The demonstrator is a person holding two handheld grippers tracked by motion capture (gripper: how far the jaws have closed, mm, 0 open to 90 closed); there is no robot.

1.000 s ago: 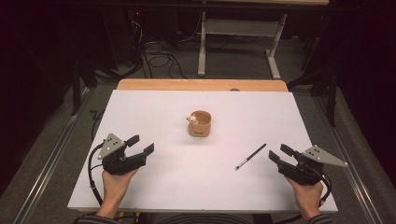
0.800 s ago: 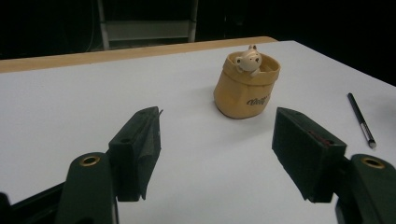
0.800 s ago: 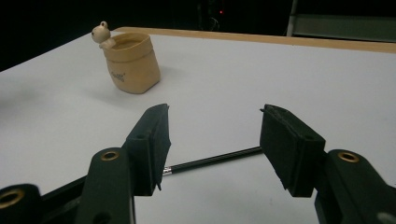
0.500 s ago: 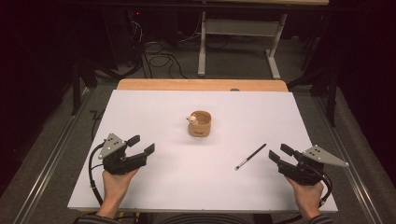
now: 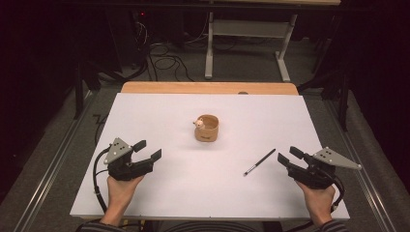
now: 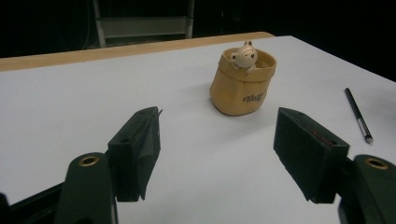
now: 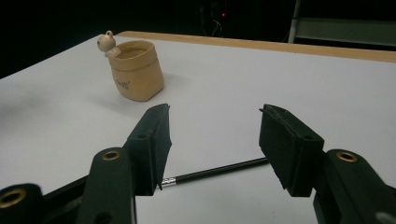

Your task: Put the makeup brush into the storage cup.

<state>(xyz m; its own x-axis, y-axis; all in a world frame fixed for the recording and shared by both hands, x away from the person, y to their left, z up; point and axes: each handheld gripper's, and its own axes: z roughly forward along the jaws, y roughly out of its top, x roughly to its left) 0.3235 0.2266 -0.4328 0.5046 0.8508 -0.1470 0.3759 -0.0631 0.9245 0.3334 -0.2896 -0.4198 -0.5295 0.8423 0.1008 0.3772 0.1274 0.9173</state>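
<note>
- Our left tool (image 5: 146, 153) rests on the white tabletop (image 5: 159, 193) at the near left corner, jaws spread wide and empty, aimed toward the cup (image 6: 243, 84).
- The tan cup (image 5: 207, 128) stands upright at the middle of the tabletop, well apart from both tools; a small bear figure (image 6: 243, 55) peeks over its rim, and there is dark lettering on its side that we cannot read.
- The pen (image 5: 259, 161) lies flat, right of the cup and just left of our right tool: slim, black, with a silver tip pointing toward us.
- Our right tool (image 5: 289, 158) is released too, jaws wide apart, the pen (image 7: 215, 170) lying on the surface beyond the gap.
- We judge the step to be picking up the pen: we should lower the jaws level to straddle the shaft near its middle, then close squarely so the thin barrel does not roll or pivot away.
</note>
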